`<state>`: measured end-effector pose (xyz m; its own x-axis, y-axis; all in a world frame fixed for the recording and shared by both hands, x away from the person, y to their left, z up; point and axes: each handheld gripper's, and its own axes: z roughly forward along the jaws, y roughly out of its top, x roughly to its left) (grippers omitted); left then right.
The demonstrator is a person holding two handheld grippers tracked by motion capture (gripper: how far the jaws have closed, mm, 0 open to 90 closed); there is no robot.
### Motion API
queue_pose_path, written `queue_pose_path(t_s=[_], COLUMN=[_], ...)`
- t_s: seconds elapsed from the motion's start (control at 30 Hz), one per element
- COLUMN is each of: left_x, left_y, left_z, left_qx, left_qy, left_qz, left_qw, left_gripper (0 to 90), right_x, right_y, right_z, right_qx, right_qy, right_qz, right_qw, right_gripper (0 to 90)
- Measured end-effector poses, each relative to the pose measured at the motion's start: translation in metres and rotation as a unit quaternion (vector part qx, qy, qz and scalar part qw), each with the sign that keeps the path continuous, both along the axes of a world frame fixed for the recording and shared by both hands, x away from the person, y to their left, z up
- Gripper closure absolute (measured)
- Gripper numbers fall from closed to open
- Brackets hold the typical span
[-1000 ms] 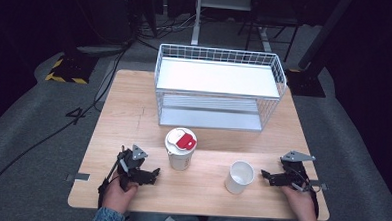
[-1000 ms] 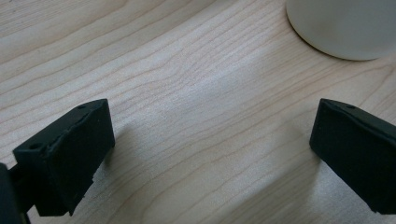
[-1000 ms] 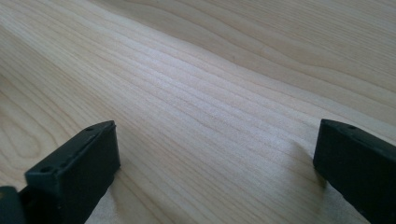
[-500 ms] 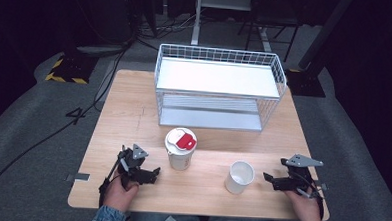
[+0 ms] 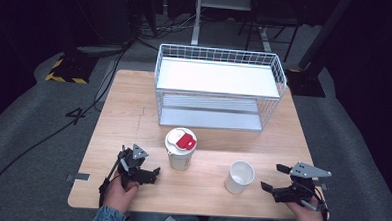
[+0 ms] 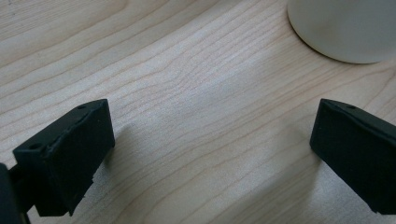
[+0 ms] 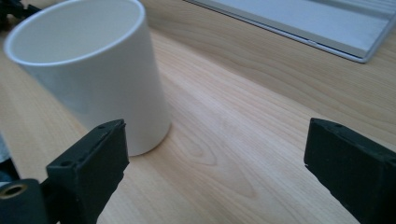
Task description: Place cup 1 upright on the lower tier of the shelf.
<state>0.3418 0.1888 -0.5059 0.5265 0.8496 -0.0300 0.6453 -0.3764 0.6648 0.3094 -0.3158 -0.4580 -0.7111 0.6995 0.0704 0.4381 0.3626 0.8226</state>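
Table (image 5: 134, 113): light wood top with visible grain, standing on a grey floor; dark surroundings beyond it.

Wire rack (image 5: 217, 91): white, two-tier, at the far middle of the table. Its upper shelf is a flat white panel inside a wire rim; the lower shelf sits near the table top. A corner of the lower shelf appears at the top right of the right gripper view (image 7: 322, 23).

Lidded cup (image 5: 180, 149): white paper cup with a white lid bearing a red tab, upright near the table's middle, in front of the rack. Its rounded base shows at the top right of the left gripper view (image 6: 345, 28).

Open cup (image 5: 240, 177): plain white, no lid, upright, to the right of the lidded cup and apart from it. In the right gripper view (image 7: 93, 70) it stands just beyond the left jaw, not between the jaws.

Left gripper (image 5: 148, 173): held low at the near left edge of the table, pointing toward the lidded cup, near it but not touching. Jaws spread wide over bare wood (image 6: 210, 144), nothing between them.

Right gripper (image 5: 273, 178): held at the near right edge, pointing toward the open cup, just beside it. Jaws wide apart (image 7: 215, 172), only table between them.

Cable (image 5: 42, 139): black, trailing across the floor at the left.
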Motion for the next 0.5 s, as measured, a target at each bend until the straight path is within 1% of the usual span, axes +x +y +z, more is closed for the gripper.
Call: queue_pose_path(t_s=[0.1, 0.13, 0.23, 0.43, 0.5], left_x=[0.0, 0.0, 0.0, 0.0, 0.0], left_y=[0.0, 0.0, 0.0, 0.0, 0.0], left_z=[0.0, 0.0, 0.0, 0.0, 0.0], left_qx=[0.0, 0.0, 0.0, 0.0, 0.0], left_qy=[0.0, 0.0, 0.0, 0.0, 0.0], left_qz=[0.0, 0.0, 0.0, 0.0, 0.0], left_qw=[1.0, 1.0, 1.0, 1.0, 1.0], left_gripper=[0.3, 0.3, 0.3, 0.3, 0.4], right_x=[-0.007, -0.007, -0.014, -0.017, -0.018], right_y=[0.008, 0.008, 0.02, 0.031, 0.034], right_z=[0.003, 0.003, 0.003, 0.003, 0.002], right_qx=[-0.003, -0.003, -0.017, -0.019, -0.022], right_qy=[0.003, 0.003, 0.0, 0.003, 0.001], right_qz=[0.012, 0.012, 0.026, 0.042, 0.045], right_qw=[0.9999, 0.9999, 0.9995, 0.9989, 0.9988], right_gripper=[6.4, 6.4, 6.3, 5.0, 4.3])
